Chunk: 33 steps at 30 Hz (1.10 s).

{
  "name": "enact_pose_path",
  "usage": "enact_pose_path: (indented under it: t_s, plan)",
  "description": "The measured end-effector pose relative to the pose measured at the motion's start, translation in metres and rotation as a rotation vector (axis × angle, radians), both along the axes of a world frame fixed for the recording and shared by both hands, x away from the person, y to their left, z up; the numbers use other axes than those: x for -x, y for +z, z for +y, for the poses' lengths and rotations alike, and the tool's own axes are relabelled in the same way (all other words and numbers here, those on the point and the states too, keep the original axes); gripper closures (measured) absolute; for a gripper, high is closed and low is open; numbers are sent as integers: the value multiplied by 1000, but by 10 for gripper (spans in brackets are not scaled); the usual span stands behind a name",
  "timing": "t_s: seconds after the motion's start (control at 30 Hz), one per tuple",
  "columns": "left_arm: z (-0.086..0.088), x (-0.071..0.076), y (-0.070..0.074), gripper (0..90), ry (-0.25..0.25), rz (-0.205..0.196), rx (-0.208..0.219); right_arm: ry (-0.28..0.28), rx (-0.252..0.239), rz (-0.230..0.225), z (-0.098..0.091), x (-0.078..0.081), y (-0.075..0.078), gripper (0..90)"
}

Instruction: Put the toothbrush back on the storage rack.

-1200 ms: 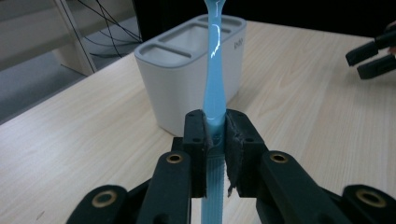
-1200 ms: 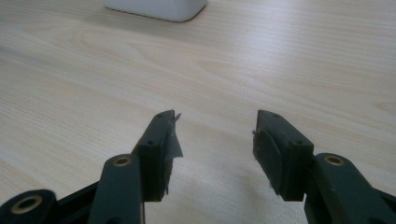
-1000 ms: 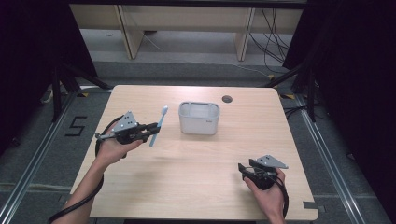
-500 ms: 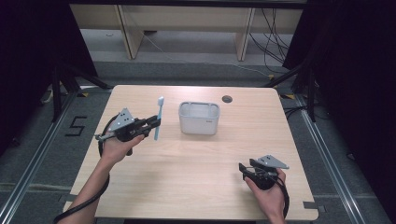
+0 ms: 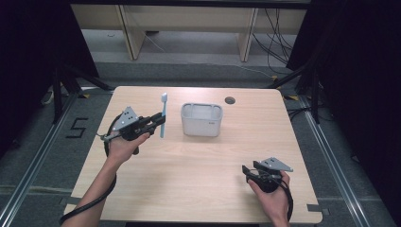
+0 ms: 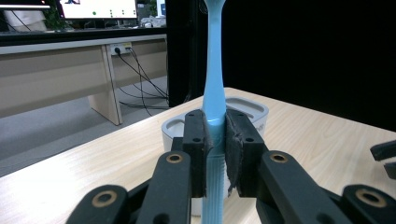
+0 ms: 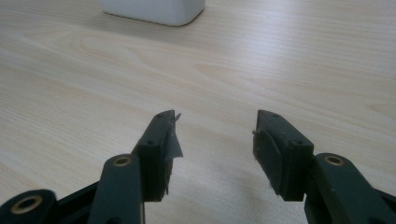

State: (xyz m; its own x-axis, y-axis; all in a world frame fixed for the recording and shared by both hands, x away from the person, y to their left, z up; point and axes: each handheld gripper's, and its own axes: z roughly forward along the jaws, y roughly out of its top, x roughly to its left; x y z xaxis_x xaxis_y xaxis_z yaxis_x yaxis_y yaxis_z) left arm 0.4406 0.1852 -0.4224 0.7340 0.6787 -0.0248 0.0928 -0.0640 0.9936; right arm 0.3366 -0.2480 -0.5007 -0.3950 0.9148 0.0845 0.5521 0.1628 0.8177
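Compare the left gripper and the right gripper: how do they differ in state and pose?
The left gripper is shut on a blue toothbrush, held upright; the right gripper is open and holds nothing. The left is raised beside the white holder; the right sits low over the table, near its front edge. Both are black, two-jawed and hand-held.

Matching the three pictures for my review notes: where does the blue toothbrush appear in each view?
High view: blue toothbrush upright, left of centre, clamped in the left gripper.
Left gripper view: centre, rising between the pads to the top edge.
Right gripper view: not in it; the right gripper is open over bare table.
Shared landmark: the white holder.
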Motion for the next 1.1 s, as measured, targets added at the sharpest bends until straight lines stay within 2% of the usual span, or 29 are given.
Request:
enact_pose_path:
  t_s: [0.5, 0.53, 0.57, 0.67, 1.1]
  plan:
    - [-7, -9, 9, 786, 10, -16, 33, 0, 2, -8, 0, 0, 0, 491]
    - [-7, -10, 9, 786, 10, -17, 35, -9, -26, 8, 2, 1, 0, 491]
    - [-8, -12, 10, 786, 15, -14, 37, -4, -5, -2, 1, 0, 0, 492]
    - [-10, -14, 11, 786, 18, -17, 44, -1, 0, -9, 0, 0, 0, 491]
    - [-19, -22, 18, 786, 15, -28, 70, -1, 1, -8, 0, 0, 0, 491]
